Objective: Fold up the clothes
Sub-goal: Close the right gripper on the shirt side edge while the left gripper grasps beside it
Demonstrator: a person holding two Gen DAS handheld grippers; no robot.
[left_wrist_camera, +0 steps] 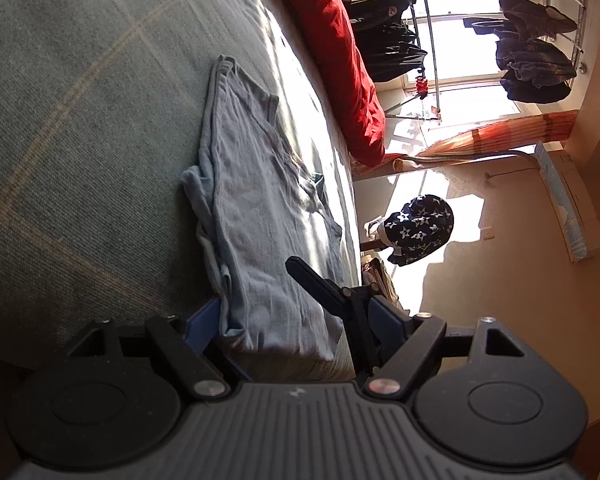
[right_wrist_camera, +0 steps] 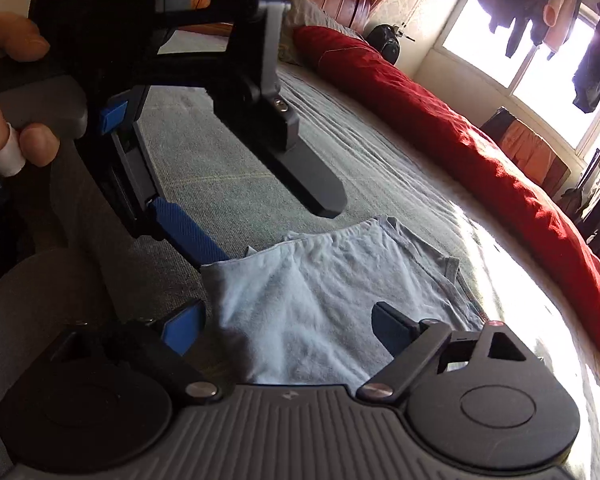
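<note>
Pale blue-grey cotton, a thin crumpled T-shirt (left_wrist_camera: 260,208) already partly folded into a long strip, is being spread on the grey-green woven bedcover (left_wrist_camera: 80,100), running from the lower centre of the left wrist view up toward its middle. In the right wrist view the same shirt (right_wrist_camera: 320,280) is lying at centre, its collar end toward the right of the frame.

The left gripper (left_wrist_camera: 284,300) is being held wide apart, straddling the near hem; one finger seems to be slipped under the cloth and the other is standing above it, and no pinch is being made. The right gripper (right_wrist_camera: 284,328) is likewise being held parted over the shirt's near edge, nothing being clamped.

For the fold in hand, judged to be the next halving, both layers of the hem should be taken together at each corner, and the two grippers lifted evenly so that the strip is not being skewed. The doubled layers bunched along the left edge should be kept from slipping out.

Sunlight is washing out the shirt's far side.
</note>
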